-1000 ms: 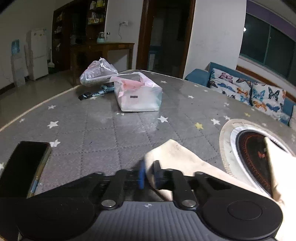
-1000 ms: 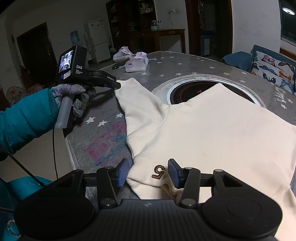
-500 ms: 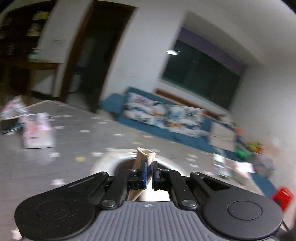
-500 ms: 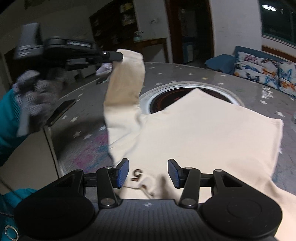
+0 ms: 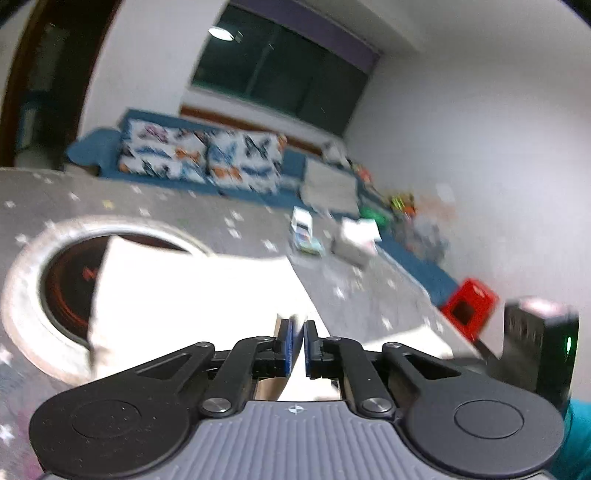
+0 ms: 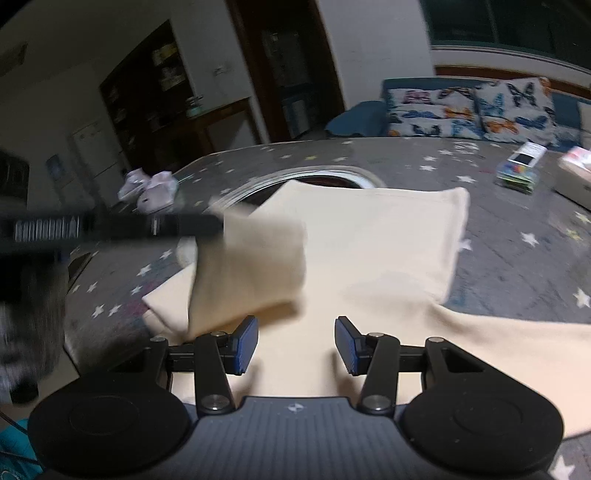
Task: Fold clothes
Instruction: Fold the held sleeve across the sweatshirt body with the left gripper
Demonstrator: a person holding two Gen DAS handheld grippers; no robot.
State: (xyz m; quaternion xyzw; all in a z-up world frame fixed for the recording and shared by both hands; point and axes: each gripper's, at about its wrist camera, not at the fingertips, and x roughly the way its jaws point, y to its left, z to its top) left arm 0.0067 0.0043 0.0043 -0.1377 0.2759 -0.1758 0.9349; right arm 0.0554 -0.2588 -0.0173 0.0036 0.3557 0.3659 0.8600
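Sleeve fold was under way — the left gripper (image 5: 298, 341) clamped the cream sweater's (image 6: 369, 236) sleeve (image 6: 247, 269) above the garment spread on the table (image 6: 517, 258), the right gripper (image 6: 295, 343) gaped empty — next, probably lay it flat.

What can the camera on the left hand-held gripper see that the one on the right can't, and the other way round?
Only the left view shows a red crate on the floor and the ceiling lamp. Only the right view shows the sleeve hanging from the left hand-held gripper above the shirt, the dark shelves and the open right hand-held gripper. Both show the cream shirt, the starry grey table and the butterfly cushions.
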